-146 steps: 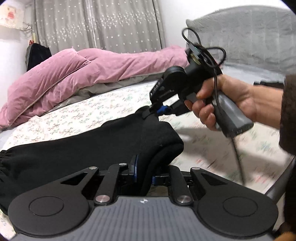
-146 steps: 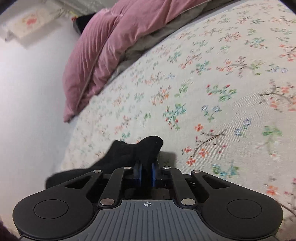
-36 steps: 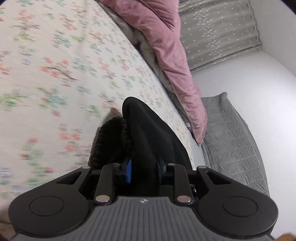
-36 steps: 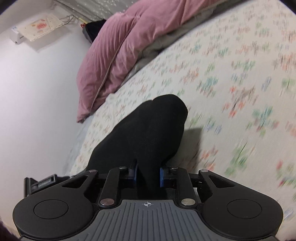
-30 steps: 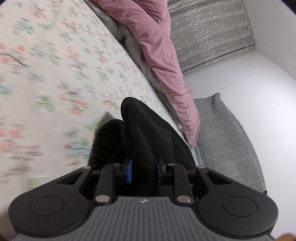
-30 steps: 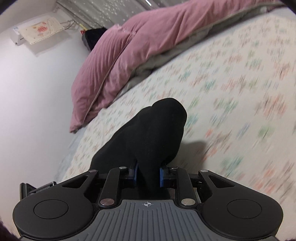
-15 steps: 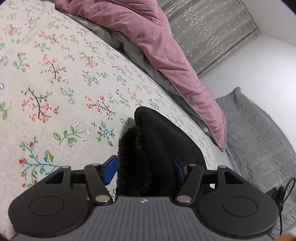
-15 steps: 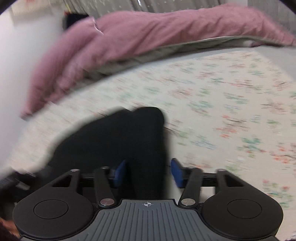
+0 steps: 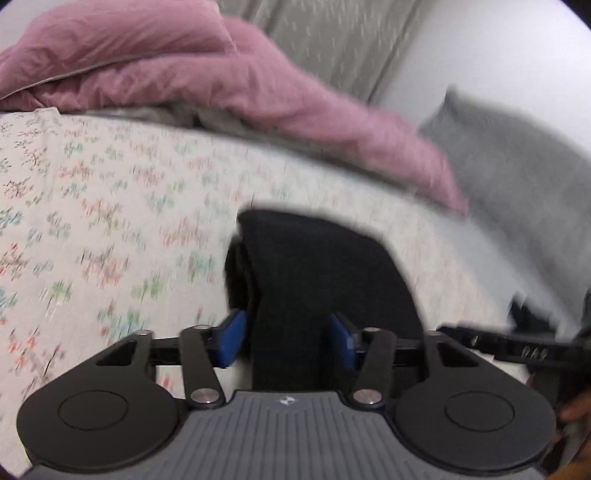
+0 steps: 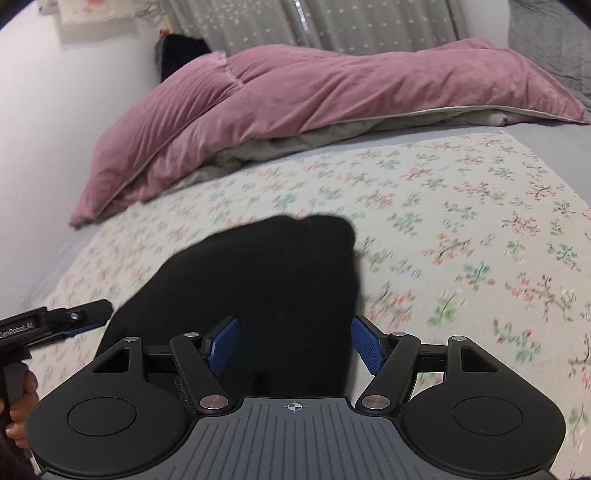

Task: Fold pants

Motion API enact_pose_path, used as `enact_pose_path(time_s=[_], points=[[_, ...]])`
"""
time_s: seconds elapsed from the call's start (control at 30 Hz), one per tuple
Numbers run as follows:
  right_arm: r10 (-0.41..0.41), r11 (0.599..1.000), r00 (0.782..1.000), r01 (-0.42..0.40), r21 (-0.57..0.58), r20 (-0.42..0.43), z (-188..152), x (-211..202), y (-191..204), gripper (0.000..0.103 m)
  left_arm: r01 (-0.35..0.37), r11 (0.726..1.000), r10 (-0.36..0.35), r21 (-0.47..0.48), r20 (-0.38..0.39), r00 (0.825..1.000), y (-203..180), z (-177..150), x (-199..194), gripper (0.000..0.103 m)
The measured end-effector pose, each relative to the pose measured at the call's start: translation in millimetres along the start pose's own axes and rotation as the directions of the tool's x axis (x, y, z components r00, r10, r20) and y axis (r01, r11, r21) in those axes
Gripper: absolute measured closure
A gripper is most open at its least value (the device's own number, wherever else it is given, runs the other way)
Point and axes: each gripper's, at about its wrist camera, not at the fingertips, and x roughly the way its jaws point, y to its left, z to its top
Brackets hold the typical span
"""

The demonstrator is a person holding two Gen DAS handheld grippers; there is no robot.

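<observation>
Floral bedspread [image 10: 461,221]: pants [image 10: 266,280] now released, both tools [image 9: 284,338] [image 10: 295,345] spread apart.

Each camera rides just behind its own fingers, tilted down over the bed [image 10: 461,206]. The left view looks from close above the pants [image 9: 325,266] toward the far pink duvet [image 9: 258,88] and a grey cushion [image 9: 517,166] at right; it is blurred. The right view faces the same duvet and curtain [image 10: 332,26] squarely. Both share pants, floral sheet and duvet, and each catches the other's tool at its edge.
</observation>
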Motion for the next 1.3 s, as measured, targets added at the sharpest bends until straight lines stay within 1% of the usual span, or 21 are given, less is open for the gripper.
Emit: enact_pose_path(time_s=[0.07,0.1,0.13,0.17,0.23,0.33,0.4,0.47,0.53,0.6,0.63,0.7,0.8,0.97,1.07,1.2,1.3], points=[[-0.003,1.0,0.998,0.002,-0.028,-0.057,-13.3,3.7,7.8,0.042,-0.032,0.999,0.032,0.003,-0.053,0.998,-1.1,-11.0,4.9,0.035],[-0.014,0.999,0.995,0.01,-0.033,-0.101,-18.9,6.8,9.9,0.046,-0.041,0.999,0.04,-0.005,-0.08,0.996,0.5,-16.7,6.2,0.036],[-0.037,0.998,0.99,0.031,-0.046,-0.134,-27.0,9.1,13.0,0.045,-0.05,0.999,0.049,-0.006,-0.104,0.993,1.1,-21.9,7.6,0.036],[-0.061,0.996,0.988,0.051,-0.069,-0.139,-34.1,8.7,15.9,0.045,-0.058,0.998,0.058,0.002,-0.122,0.991,0.7,-26.7,7.6,0.036],[-0.09,0.991,0.986,0.074,-0.113,-0.14,-42.1,2.1,21.4,0.045,-0.072,0.997,0.077,0.041,-0.132,0.988,-3.9,-33.2,1.6,0.036],[-0.085,0.995,0.979,0.075,-0.064,-0.186,-42.5,-9.8,21.6,0.045,-0.087,0.99,0.1,0.109,-0.125,0.987,-18.4,-38.3,-13.6,0.036],[-0.097,0.995,0.981,0.091,-0.043,-0.17,-44.2,-21.3,22.4,0.044,-0.097,0.986,0.114,0.132,-0.128,0.985,-30.3,-39.6,-24.9,0.033],[-0.118,0.993,0.983,0.112,-0.046,-0.14,-42.5,-35.6,27.8,0.043,-0.11,0.984,0.128,0.141,-0.123,0.984,-41.3,-38.6,-34.1,0.019],[-0.118,0.992,0.988,0.114,-0.045,-0.101,-39.4,-46.9,30.2,0.032,-0.13,0.979,0.149,0.155,-0.112,0.983,-51.7,-37.6,-40.6,0.013],[-0.134,0.99,0.989,0.131,-0.042,-0.062,-35.9,-56.0,32.5,0.029,-0.152,0.975,0.172,0.163,-0.111,0.979,-60.1,-36.7,-42.1,0.007],[-0.147,0.988,0.988,0.145,-0.045,-0.048,-34.5,-59.4,33.3,0.027,-0.161,0.973,0.181,0.167,-0.112,0.977,-63.3,-36.6,-42.6,0.001],[-0.185,0.982,0.982,0.184,-0.051,-0.031,-33.4,-62.3,32.9,0.024,-0.17,0.969,0.191,0.179,-0.107,0.976,-69.3,-36.7,-43.0,0.0],[-0.229,0.972,0.973,0.227,-0.057,-0.022,-32.4,-62.6,30.5,0.009,-0.2,0.962,0.221,0.187,-0.101,0.97,-73.6,-36.2,-42.3,0.0],[-0.287,0.957,0.958,0.285,-0.058,-0.027,-36.4,-59.1,24.7,0.007,-0.264,0.949,0.288,0.172,-0.133,0.948,-74.2,-37.2,-39.2,0.0],[-0.326,0.943,0.945,0.323,-0.077,-0.022,-38.8,-57.3,21.9,0.006,-0.281,0.949,0.302,0.144,-0.159,0.94,-68.9,-39.5,-38.8,0.0],[-0.331,0.94,0.943,0.327,-0.096,-0.032,-41.8,-55.6,22.9,0.005,-0.31,0.941,0.329,0.134,-0.151,0.932,-67.4,-41.3,-42.4,0.0],[-0.33,0.94,0.943,0.325,-0.108,-0.035,-44.4,-53.9,25.7,0.004,-0.321,0.937,0.339,0.139,-0.14,0.93,-68.6,-41.1,-43.4,0.0]])
